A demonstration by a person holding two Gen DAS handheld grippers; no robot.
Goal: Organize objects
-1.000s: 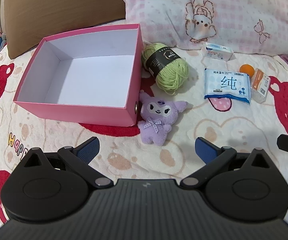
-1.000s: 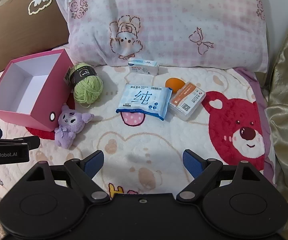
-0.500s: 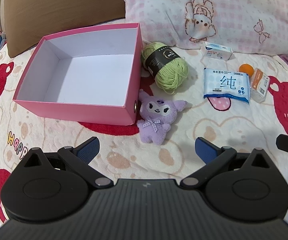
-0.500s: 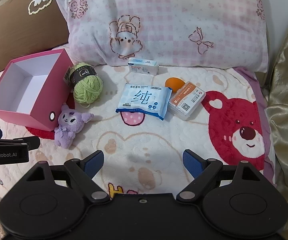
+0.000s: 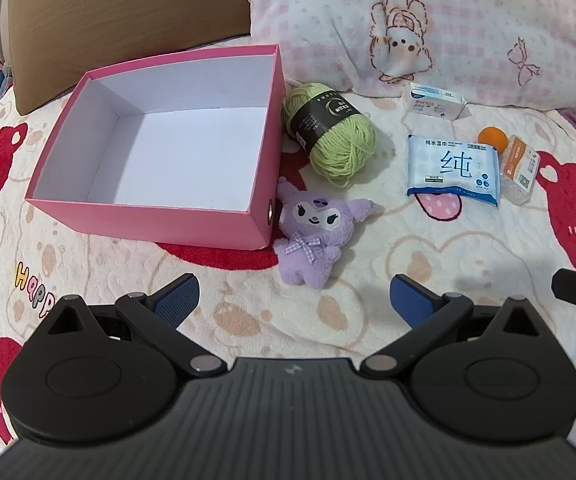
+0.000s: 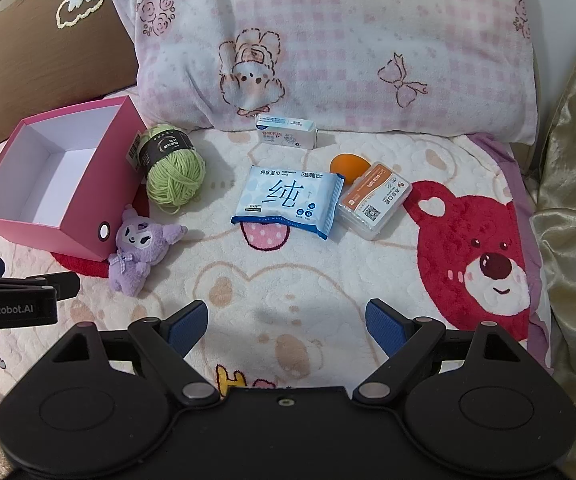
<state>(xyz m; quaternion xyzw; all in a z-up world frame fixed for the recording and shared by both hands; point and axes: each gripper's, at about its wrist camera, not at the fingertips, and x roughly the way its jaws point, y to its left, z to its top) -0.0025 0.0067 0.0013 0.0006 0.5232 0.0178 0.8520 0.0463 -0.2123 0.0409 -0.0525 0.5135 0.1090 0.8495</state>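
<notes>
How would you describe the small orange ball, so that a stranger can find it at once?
Start from the large pink checked pillow at the head of the bed. Below it lies a blue wet-wipes pack; the orange ball sits at its upper right corner, half hidden behind a clear box with an orange label. It is the only round, plain orange thing.

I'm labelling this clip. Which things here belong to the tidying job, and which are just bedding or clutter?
For the job: pink box, yarn ball, purple plush, wet wipes pack, small white carton, orange ball, clear orange-label case.

Just there: pink pillow, brown cushion, bear blanket.
</notes>
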